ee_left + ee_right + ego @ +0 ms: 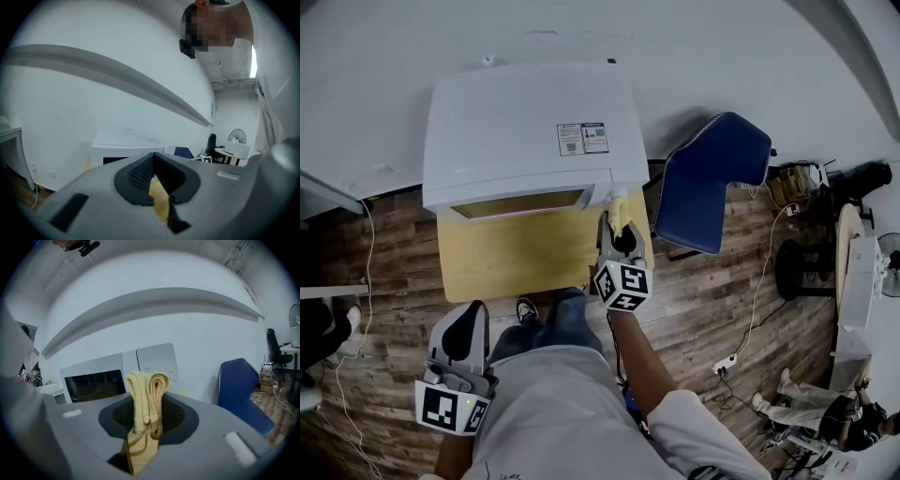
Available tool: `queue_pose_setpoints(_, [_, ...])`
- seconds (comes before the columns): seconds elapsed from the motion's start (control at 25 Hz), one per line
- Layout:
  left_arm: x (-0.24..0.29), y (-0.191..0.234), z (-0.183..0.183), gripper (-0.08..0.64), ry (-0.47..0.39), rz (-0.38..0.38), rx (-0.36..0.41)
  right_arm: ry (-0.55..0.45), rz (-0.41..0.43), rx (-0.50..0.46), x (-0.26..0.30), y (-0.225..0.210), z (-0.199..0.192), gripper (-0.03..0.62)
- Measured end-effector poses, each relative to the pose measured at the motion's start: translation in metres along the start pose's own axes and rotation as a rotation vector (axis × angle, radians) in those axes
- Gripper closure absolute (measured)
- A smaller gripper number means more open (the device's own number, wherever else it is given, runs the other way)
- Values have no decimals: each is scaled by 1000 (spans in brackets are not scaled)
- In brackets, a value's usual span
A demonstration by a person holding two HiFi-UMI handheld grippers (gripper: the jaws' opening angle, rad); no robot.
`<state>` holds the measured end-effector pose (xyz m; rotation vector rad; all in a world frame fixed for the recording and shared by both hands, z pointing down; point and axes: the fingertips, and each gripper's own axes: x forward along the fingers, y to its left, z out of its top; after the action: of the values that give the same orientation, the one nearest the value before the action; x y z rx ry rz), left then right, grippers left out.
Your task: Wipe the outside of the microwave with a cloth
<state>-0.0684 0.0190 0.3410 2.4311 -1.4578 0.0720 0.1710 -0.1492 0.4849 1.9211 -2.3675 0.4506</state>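
The right hand-held gripper [618, 225] is pinching a folded yellow cloth [619, 208] and pointing its bunched end at the microwave [525, 131], near the front right corner, probably to present a thick pad for wiping. The left hand-held gripper [467, 328] is hanging low beside the person's leg, jaws pressed together on nothing, apparently out of the way. The microwave is sitting on a wooden surface [506, 258] against the wall.
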Motion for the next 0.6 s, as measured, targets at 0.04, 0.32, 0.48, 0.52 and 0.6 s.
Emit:
queue_pose_setpoints(0.04, [-4,2,0,560,2,8,3,5,8,0,0,3,-2,480])
queue_pose_setpoints(0.32, [-18,6,-3,560,-7,38,0,13,35,-24,-2,21,-2,480])
queue_pose_setpoints(0.48, [-26,14,-3,560,-19,53,-11,10,119,-71,-5,49,1,480])
queue_pose_setpoints(0.52, [-28,16,-2,560,-23,59,-14,11,144,-94,-5,59,1,480])
queue_pose_setpoints(0.6, [-33,21,0,560,-31,72,-16,9,161,-103,-3,71,0,480])
